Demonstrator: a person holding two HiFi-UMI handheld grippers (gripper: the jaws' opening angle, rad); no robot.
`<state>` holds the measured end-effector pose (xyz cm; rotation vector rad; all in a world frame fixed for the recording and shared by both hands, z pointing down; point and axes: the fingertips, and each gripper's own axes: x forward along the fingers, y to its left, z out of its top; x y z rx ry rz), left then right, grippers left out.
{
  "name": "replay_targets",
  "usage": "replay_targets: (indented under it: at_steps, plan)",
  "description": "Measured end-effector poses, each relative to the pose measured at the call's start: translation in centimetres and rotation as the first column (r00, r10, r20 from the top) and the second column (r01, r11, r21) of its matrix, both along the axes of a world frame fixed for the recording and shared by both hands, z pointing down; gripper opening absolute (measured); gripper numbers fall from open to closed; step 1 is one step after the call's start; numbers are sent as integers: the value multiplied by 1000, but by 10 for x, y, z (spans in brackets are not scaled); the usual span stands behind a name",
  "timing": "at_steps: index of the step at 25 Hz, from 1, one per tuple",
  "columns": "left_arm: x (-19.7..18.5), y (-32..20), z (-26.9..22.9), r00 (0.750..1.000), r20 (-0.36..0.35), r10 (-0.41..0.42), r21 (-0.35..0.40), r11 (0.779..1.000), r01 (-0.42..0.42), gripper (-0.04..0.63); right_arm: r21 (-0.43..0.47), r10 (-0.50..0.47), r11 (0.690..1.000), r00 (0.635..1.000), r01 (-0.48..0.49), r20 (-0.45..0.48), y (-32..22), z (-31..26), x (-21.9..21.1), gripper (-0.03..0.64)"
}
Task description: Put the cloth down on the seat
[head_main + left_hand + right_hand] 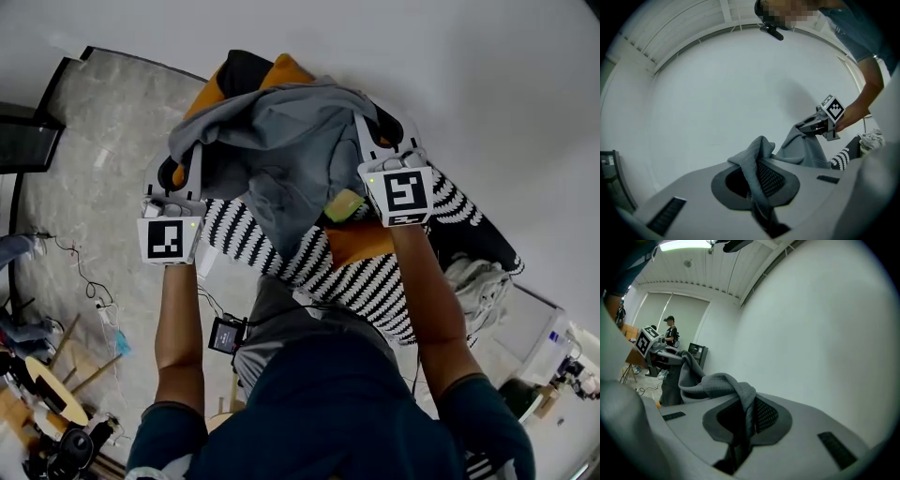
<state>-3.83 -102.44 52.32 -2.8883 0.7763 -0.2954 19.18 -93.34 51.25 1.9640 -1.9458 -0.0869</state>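
Observation:
A grey cloth (281,141) hangs spread between my two grippers, above a seat with orange and black parts (286,67) and a black-and-white striped cover (375,281). The left gripper (178,159) is shut on the cloth's left edge. In the left gripper view the fabric (757,168) is pinched in the gripper (757,187). At the cloth's right edge the right gripper (370,131) is shut too, the fabric (740,399) bunched in the right gripper (740,427). Each gripper view shows the other gripper, the right (820,124) and the left (656,350). The cloth hides most of the seat.
A white wall stands just behind the seat. Cables (84,281) and small items lie on the grey floor at the left. A white bundle (478,281) sits at the seat's right. A person (670,331) stands far back in the room.

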Motion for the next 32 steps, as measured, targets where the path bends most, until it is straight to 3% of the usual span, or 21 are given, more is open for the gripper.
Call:
replay_targets:
  at_steps: [12, 19, 32]
  plan:
    - [19, -60, 77, 999, 34, -32, -46, 998, 34, 20, -48, 34, 998, 998, -37, -51, -50, 64, 29, 34]
    - [32, -88, 118, 997, 71, -33, -85, 996, 39, 20, -121, 45, 991, 997, -53, -69, -79, 113, 35, 34]
    - [46, -127, 186, 989, 150, 1, -198, 980, 29, 21, -263, 124, 958, 992, -111, 30, -103, 182, 65, 35]
